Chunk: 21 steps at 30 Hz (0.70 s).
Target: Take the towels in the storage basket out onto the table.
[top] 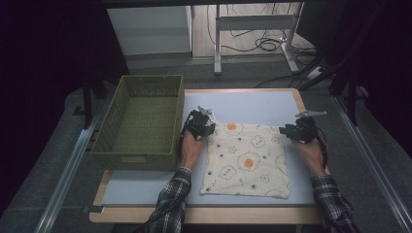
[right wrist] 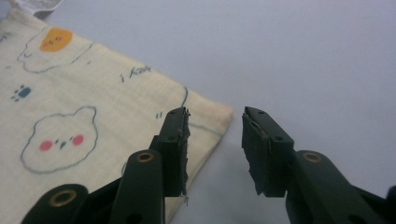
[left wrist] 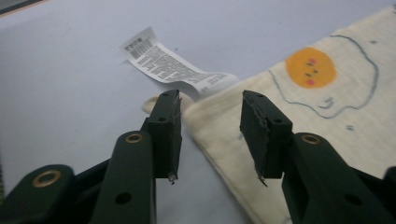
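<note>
Cloth: cream square cotton cloth printed with fried eggs and small bears (top: pixel 247 160), spread flat on the pale blue tabletop (top: pixel 252 104), right of centre in the high view.
Cloth corners: two far corners lie at the two grippers; two near corners lie toward the table's front edge.
Left gripper: black two-jaw gripper in the left hand (top: pixel 200 124), at the cloth's far left corner, just right of the basket.
Left gripper jaws: parted with a clear gap, closing on nothing; seen from the left gripper view (left wrist: pixel 210 135), cloth corner lies on the table between and just beyond the tips, hem running under the right-hand jaw, pads not pressing on the fabric.
Right gripper: black two-jaw gripper in the right hand (top: pixel 297 131), at the cloth's far right corner.
Right gripper jaws: parted, gripping nothing; seen from the right gripper view (right wrist: pixel 215 149), cloth corner sits just ahead of the gap, cloth edge passing beneath the left-hand jaw, bare table under the right-hand jaw.
Label: white printed paper tag (left wrist: pixel 175 65), lying flat on the table, joined to the cloth's far left corner, just beyond the left gripper's tips.
Basket: olive green woven plastic rectangular basket (top: pixel 141 121), at the table's left, well apart from the cloth's main spread, close beside the left gripper.
Sleeves: plaid shirt sleeves (top: pixel 175 194), entering from the bottom of the high view.
</note>
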Each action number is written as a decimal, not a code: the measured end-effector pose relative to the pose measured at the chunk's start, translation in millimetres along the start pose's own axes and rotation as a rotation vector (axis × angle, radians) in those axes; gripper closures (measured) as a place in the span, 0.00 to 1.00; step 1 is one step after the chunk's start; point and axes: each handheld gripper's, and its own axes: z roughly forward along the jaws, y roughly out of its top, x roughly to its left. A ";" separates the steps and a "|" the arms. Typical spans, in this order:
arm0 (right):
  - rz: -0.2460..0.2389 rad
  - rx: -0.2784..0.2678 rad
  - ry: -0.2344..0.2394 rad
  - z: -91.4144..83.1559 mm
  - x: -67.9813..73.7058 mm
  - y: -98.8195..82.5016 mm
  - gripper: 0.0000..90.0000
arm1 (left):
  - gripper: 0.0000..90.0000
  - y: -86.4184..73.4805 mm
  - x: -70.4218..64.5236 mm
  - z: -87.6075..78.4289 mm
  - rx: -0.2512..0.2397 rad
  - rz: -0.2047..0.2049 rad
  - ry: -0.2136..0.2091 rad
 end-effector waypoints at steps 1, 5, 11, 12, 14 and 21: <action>-0.004 0.005 -0.001 2.4 -0.3 1.8 0.69 | 0.66 0.0 1.7 1.5 0.001 -0.002 0.006; -0.014 0.025 -0.008 13.9 0.8 5.4 0.69 | 0.68 -0.3 5.9 7.7 0.008 -0.015 0.014; -0.048 0.056 -0.030 27.2 2.8 4.4 0.68 | 0.67 -1.9 7.0 14.9 0.020 0.004 0.047; -0.049 0.052 -0.032 27.3 3.0 4.2 0.68 | 0.66 -1.7 7.6 15.7 0.018 0.006 0.042; -0.042 0.056 -0.035 26.7 3.0 4.3 0.76 | 0.66 -1.1 8.0 17.4 0.015 0.008 0.030; -0.051 0.095 -0.032 25.8 8.8 8.5 0.98 | 0.97 2.4 5.6 19.8 0.024 -0.004 -0.045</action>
